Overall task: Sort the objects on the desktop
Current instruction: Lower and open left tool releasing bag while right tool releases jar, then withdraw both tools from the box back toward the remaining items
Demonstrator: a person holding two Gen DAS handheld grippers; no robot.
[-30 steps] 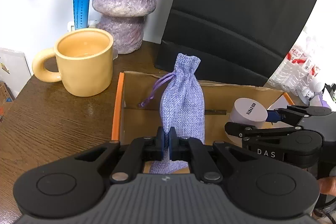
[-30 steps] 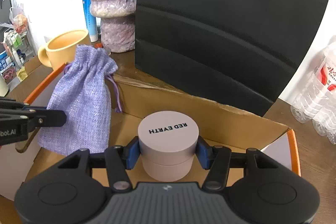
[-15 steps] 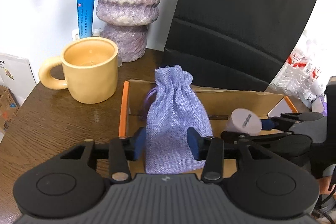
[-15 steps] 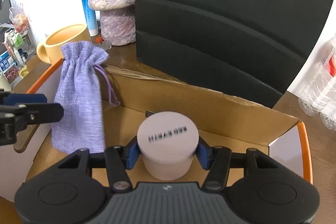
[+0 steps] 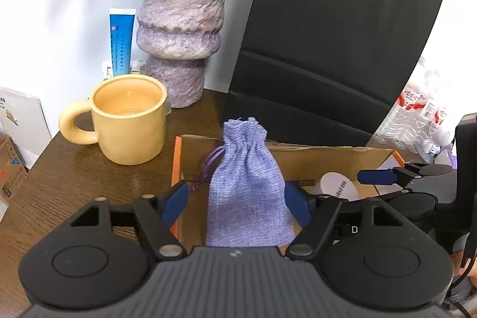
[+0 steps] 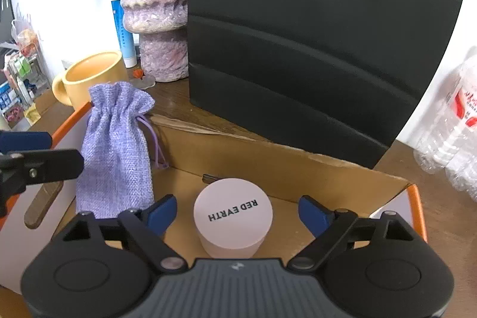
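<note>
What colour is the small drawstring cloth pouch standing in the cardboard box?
Lavender purple, woven fabric pouch with a purple drawstring; the left wrist view shows it best.

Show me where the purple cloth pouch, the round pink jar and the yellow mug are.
purple cloth pouch (image 5: 249, 192), left wrist view, middle of its fabric body.
round pink jar (image 6: 233, 209), right wrist view, centre of its lettered lid.
yellow mug (image 5: 131, 136), left wrist view, front of its outer wall.

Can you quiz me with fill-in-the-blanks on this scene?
1. The lilac woven drawstring pouch stands inside the ____ box.
2. The pale round jar has a lid reading RED ____.
3. The yellow ceramic mug stands ____ the box.

Missing: cardboard; EARTH; outside
</note>
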